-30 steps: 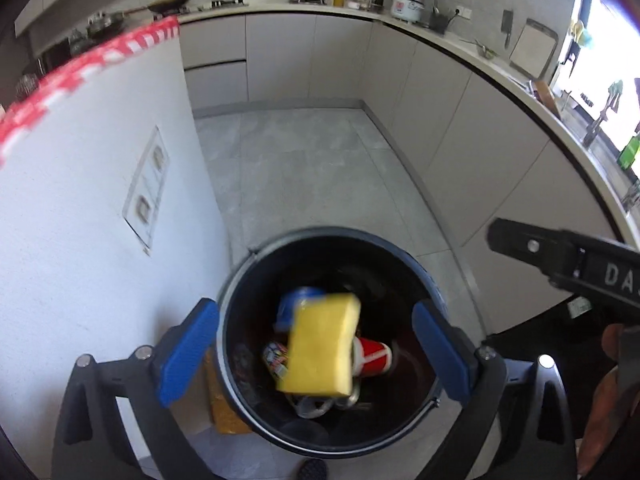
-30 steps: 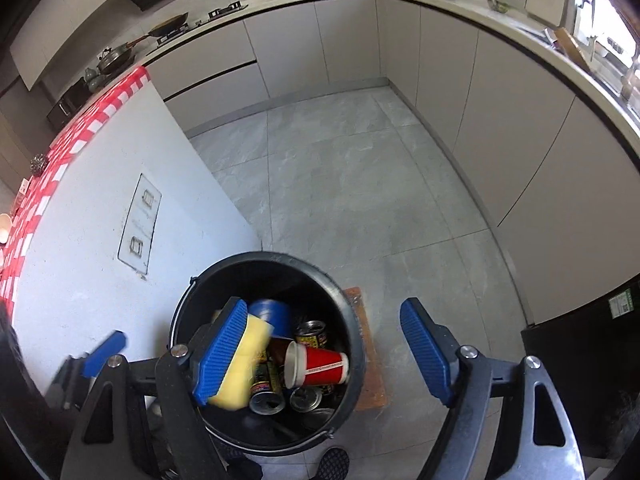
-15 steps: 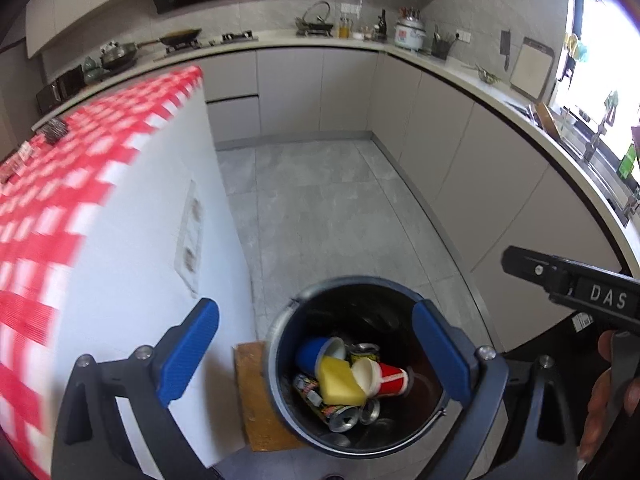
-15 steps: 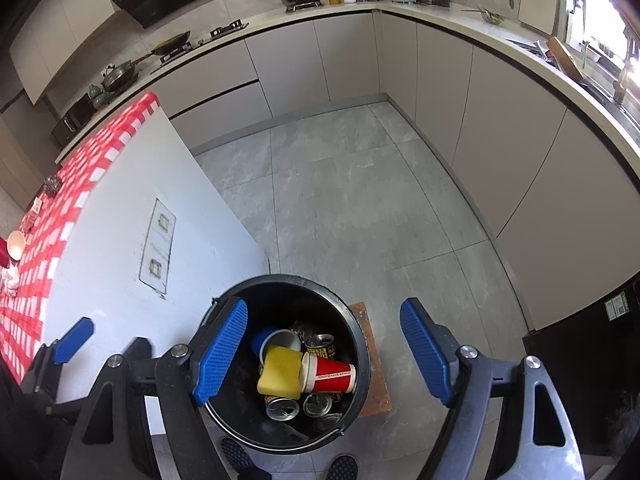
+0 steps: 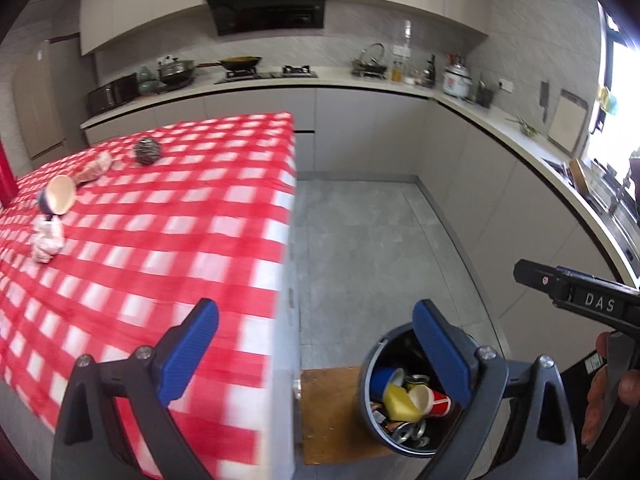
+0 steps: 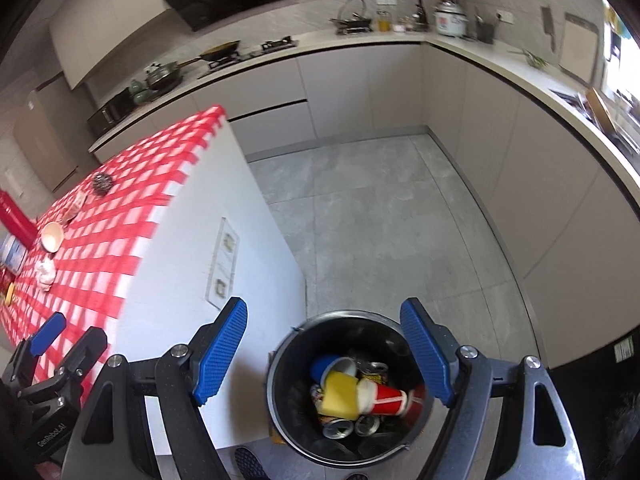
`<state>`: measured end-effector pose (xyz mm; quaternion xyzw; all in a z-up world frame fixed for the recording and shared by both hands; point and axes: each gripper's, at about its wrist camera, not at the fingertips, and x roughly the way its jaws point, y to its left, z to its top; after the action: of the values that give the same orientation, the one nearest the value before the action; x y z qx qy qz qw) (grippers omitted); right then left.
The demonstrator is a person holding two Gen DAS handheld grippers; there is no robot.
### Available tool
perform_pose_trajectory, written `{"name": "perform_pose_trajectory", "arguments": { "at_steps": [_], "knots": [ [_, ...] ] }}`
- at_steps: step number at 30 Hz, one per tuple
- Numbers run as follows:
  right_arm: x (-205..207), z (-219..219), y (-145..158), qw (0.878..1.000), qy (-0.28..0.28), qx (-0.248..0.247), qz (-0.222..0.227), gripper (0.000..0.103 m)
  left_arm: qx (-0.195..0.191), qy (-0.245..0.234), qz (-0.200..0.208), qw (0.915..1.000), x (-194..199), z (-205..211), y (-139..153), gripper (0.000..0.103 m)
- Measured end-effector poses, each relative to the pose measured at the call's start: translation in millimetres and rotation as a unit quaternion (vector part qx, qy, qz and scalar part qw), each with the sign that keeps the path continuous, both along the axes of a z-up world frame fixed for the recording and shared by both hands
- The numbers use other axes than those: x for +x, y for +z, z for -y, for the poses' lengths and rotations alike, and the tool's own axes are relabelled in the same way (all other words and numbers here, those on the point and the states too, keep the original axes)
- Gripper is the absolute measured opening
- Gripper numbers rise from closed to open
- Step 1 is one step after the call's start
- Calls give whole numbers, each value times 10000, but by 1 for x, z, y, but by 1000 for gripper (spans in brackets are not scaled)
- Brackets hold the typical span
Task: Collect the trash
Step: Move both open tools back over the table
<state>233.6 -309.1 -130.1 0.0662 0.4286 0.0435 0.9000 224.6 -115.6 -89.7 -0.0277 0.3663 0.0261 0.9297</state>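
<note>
Both my grippers, left (image 5: 316, 354) and right (image 6: 326, 354), gape wide, holding nothing. Yellow sponge (image 6: 339, 396) lies in the black bin (image 6: 288, 350) among cups and cans; scrubber (image 5: 147, 151), cup (image 5: 58, 200), crumpled tissue (image 5: 47, 240) sit on the checked table (image 5: 180, 240), unobstructed

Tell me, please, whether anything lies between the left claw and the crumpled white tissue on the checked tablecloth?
Nothing visible does. The left claw hangs open and empty over the table's near edge, and only bare red-and-white checked tablecloth lies between it and the crumpled white tissue. The tipped paper cup lies beyond the tissue.
</note>
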Motion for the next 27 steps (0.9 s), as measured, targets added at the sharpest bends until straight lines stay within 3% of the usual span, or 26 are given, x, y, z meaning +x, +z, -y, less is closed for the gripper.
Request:
{"name": "perform_pose_trajectory", "arguments": {
  "at_steps": [16, 27],
  "knots": [
    [12, -124, 33, 9966, 792, -18, 243, 81, 58, 700, 167, 9974, -26, -106, 21, 98],
    [27, -250, 38, 9897, 1406, -113, 250, 81, 119, 1605, 25, 9870, -30, -245, 7, 98]
  ]
}}
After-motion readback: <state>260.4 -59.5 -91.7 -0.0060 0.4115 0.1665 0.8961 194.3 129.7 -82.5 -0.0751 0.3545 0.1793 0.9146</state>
